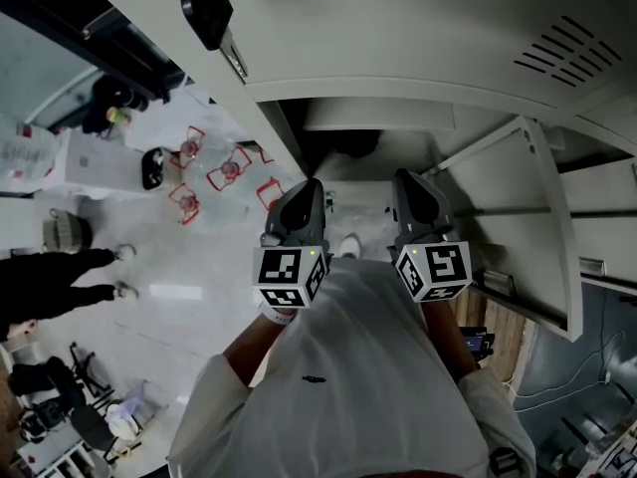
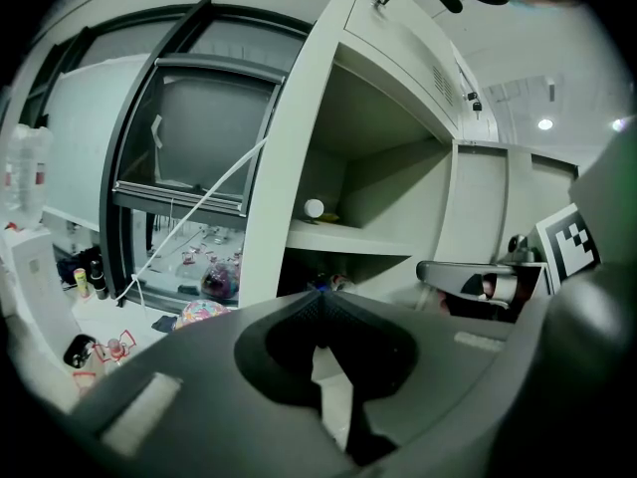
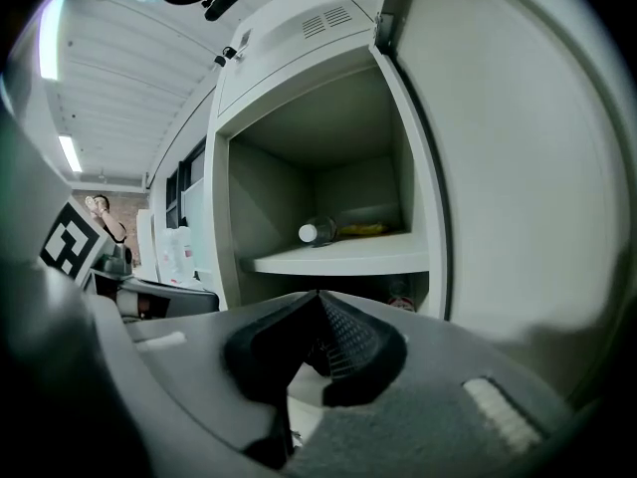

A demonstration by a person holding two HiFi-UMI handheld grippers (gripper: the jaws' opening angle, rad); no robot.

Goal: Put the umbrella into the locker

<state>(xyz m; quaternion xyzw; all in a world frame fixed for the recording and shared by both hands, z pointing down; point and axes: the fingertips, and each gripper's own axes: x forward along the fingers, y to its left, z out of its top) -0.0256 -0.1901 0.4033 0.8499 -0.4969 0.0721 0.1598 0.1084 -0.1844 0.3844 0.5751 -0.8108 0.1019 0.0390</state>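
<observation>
Locker [image 3: 261, 197] open; umbrella unaccounted for, in neither gripper.
Left gripper [image 2: 318, 297] and right gripper [image 3: 318, 297] are both clenched on nothing, facing the opening. A bottle [image 3: 317, 231] lies on the shelf [image 3: 348, 257]; the umbrella is identifiable in no view, so completion is unconfirmed. No brand or writing is legible.

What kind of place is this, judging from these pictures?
Probably an indoor locker area of a workplace or lab: grey metal lockers, one with an open door, a key in a lock, and ceiling strip lights.
</observation>
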